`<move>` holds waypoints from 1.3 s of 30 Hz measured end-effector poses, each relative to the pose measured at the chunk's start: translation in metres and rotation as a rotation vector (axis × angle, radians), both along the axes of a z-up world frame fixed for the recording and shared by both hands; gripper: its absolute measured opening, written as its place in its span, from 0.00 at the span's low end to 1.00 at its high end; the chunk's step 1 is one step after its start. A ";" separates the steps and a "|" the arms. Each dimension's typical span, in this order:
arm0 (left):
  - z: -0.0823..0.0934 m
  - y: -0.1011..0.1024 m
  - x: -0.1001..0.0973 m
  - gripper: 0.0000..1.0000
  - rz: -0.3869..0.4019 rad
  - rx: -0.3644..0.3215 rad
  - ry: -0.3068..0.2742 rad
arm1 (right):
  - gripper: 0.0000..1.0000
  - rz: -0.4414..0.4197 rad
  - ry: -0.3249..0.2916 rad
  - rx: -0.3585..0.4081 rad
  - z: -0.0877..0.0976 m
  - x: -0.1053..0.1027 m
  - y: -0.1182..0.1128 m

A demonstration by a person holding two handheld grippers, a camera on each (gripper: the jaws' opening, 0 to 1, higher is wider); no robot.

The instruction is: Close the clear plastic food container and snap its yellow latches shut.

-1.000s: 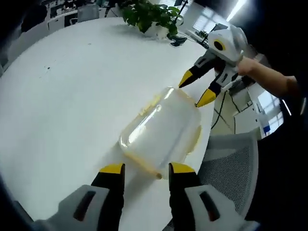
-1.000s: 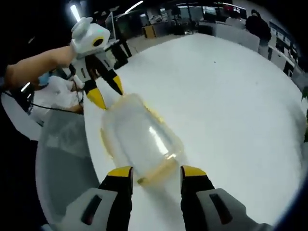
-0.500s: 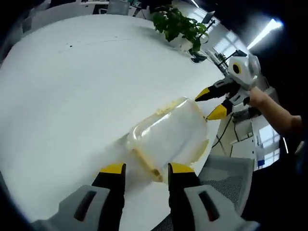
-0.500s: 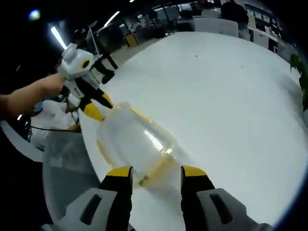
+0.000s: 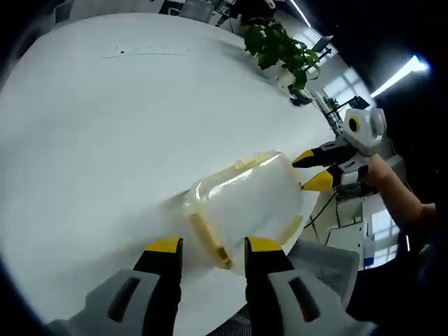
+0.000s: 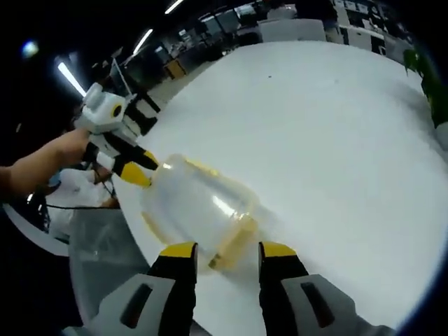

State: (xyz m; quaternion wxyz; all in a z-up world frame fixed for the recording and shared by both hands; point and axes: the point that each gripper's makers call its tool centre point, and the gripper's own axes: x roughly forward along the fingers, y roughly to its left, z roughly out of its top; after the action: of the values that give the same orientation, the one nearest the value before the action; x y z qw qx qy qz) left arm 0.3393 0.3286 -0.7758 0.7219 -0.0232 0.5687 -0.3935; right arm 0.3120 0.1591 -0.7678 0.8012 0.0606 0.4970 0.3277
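at counter (image 5: 84, 140) edge, both tongs (image 5: 207, 246) (image 6: 224, 250) spread, flanking container (image 5: 245, 203) latches; uneven pressing risking pushing it off

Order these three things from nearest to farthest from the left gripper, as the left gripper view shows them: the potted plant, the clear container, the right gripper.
1. Clear container: just ahead of the left gripper.
2. Right gripper: beyond the container's far end, at the table edge.
3. Potted plant: far across the white table.
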 end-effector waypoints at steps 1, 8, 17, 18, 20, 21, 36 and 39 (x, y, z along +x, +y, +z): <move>-0.001 0.000 0.001 0.33 0.001 0.001 0.000 | 0.33 -0.003 0.002 0.003 0.000 0.000 0.000; -0.003 -0.003 -0.001 0.34 0.001 0.002 0.005 | 0.33 -0.018 0.009 0.011 -0.002 0.002 0.000; -0.004 -0.008 0.001 0.32 0.025 -0.013 0.015 | 0.29 -0.017 0.040 0.025 -0.008 -0.001 0.007; -0.003 -0.009 0.000 0.31 0.033 -0.019 0.024 | 0.29 -0.017 0.043 0.029 -0.009 -0.001 0.008; -0.004 -0.010 0.000 0.30 0.042 -0.025 0.032 | 0.29 -0.019 0.050 0.035 -0.010 -0.001 0.011; -0.004 -0.011 -0.001 0.30 0.040 -0.022 0.032 | 0.30 -0.021 0.052 0.036 -0.010 -0.001 0.011; -0.004 -0.012 -0.002 0.27 0.031 -0.031 0.030 | 0.27 -0.025 0.073 0.034 -0.010 -0.003 0.013; -0.005 -0.013 -0.001 0.26 0.028 -0.043 0.042 | 0.26 -0.006 0.062 0.033 -0.009 -0.004 0.014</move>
State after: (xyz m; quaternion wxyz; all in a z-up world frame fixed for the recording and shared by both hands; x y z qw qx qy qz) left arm 0.3383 0.3154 -0.7804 0.7147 -0.0551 0.5747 -0.3948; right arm 0.3083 0.1728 -0.7772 0.7854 0.0855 0.5158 0.3313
